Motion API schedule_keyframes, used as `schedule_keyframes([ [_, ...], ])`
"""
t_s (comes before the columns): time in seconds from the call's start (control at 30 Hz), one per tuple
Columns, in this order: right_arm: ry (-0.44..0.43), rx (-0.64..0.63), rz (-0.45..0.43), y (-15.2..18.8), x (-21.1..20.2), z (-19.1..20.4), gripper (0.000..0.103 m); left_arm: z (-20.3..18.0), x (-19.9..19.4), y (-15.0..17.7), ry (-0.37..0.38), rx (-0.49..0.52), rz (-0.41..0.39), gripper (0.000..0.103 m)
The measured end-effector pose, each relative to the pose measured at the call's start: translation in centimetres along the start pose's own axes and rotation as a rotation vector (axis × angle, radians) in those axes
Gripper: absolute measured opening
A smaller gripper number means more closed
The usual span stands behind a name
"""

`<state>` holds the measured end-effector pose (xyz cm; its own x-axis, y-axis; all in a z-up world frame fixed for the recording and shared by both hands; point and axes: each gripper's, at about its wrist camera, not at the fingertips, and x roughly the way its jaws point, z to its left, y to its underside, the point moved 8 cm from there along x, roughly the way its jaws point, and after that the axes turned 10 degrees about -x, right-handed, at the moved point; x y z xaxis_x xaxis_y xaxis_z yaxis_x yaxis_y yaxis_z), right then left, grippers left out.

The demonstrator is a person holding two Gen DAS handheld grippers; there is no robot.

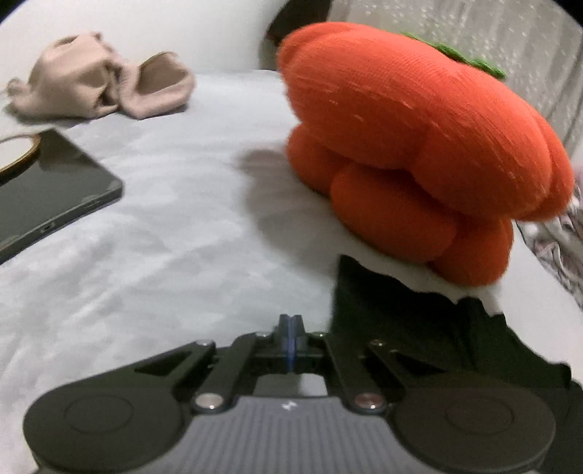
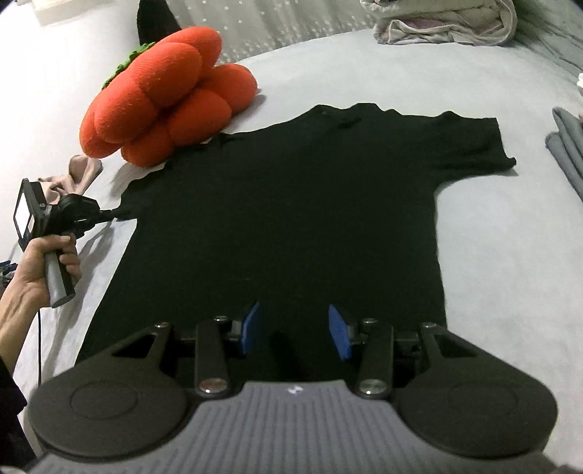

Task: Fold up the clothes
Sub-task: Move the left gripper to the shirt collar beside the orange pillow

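Note:
A black T-shirt lies flat on the pale bed sheet, collar away from me, both sleeves spread. My right gripper is open, its blue pads over the shirt's bottom hem, holding nothing. My left gripper is at the tip of the shirt's left sleeve. In the left wrist view its blue pads are pressed together with nothing visible between them, and the black sleeve lies just right of the jaws. Whether it touches the sleeve I cannot tell.
An orange tomato-shaped plush cushion rests on the shirt's left shoulder edge. A beige garment and a dark tablet lie to the left. A pile of pale clothes sits far back; grey folded fabric lies right.

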<state>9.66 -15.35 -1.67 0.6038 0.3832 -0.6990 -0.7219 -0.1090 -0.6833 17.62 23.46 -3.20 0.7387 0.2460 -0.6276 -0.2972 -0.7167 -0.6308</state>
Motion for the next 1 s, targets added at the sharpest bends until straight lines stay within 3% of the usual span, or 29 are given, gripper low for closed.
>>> schedule_keyframes([
  [0.07, -0.002, -0.005, -0.01, -0.1, 0.0, 0.0, 0.046, 0.3, 0.0, -0.5, 0.056, -0.077, 0.013, 0.0],
  [0.13, -0.006, -0.01, -0.021, -0.2, -0.1, 0.2, 0.048, -0.1, 0.0, -0.8, 0.114, -0.112, 0.027, 0.008],
  [0.2, -0.013, -0.016, -0.025, -0.3, -0.1, 0.4, 0.052, -1.3, 0.1, -0.4, 0.122, -0.053, 0.025, 0.032],
  [0.27, -0.019, -0.024, -0.023, -0.2, 0.1, 0.6, 0.052, -2.4, 0.4, 0.6, 0.094, 0.019, 0.029, 0.036],
  [0.37, -0.025, -0.035, -0.016, -0.1, 0.3, 0.9, 0.052, -2.8, 0.8, 1.8, 0.072, 0.058, 0.044, 0.036],
  [0.43, -0.026, -0.048, -0.017, 0.0, 0.3, 1.1, 0.052, -3.1, 0.9, 2.2, 0.066, 0.091, 0.034, 0.03],
  [0.47, -0.027, -0.054, -0.017, 0.0, 0.3, 1.2, 0.052, -3.2, 1.0, 2.4, 0.065, 0.096, 0.035, 0.002],
  [0.63, -0.024, -0.077, -0.017, 0.0, 0.4, 1.6, 0.052, -3.2, 0.0, 2.1, 0.057, 0.115, -0.006, 0.001],
  [0.77, -0.022, -0.086, -0.028, -0.2, 0.2, 1.4, 0.052, -1.9, -1.7, 0.9, 0.0, 0.082, -0.037, 0.001],
  [1.0, -0.016, -0.118, -0.03, -0.2, 0.3, 1.7, 0.052, -1.4, -0.6, 2.6, -0.05, 0.143, 0.007, 0.003],
])
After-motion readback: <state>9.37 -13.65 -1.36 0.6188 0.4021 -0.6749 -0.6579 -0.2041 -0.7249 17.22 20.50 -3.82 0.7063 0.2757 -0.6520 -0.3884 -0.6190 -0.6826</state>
